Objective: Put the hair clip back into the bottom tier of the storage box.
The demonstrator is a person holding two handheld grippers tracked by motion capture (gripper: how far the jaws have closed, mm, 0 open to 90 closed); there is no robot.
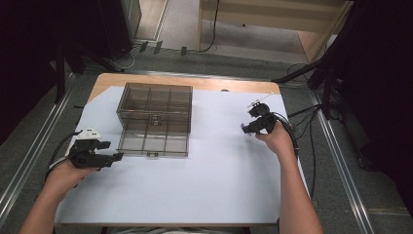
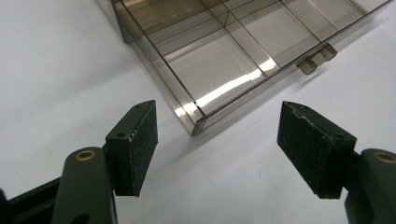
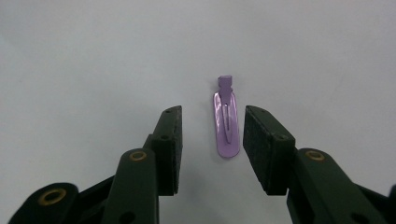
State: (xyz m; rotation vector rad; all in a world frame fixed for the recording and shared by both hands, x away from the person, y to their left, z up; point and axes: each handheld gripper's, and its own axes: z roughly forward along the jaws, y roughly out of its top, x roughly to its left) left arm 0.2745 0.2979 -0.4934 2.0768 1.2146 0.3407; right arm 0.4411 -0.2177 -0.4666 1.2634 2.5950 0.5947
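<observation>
Right gripper (image 3: 212,140): jaws apart, straddling purple hair clip (image 3: 226,127); pads clear of clip on both sides, no contact. Clip lies flat on white sheet (image 3: 93,56), narrow hinged end pointing away from jaws. Nothing obstructing.

Left gripper (image 2: 217,149): jaws wide apart, empty, low over sheet, near corner of smoky transparent compartment box (image 2: 224,51).

Box (image 1: 155,119): lid open, divided cells, two latch tabs on front edge; sits left of centre, well apart from right gripper (image 1: 254,119). Wooden table (image 1: 195,82) beneath sheet.
</observation>
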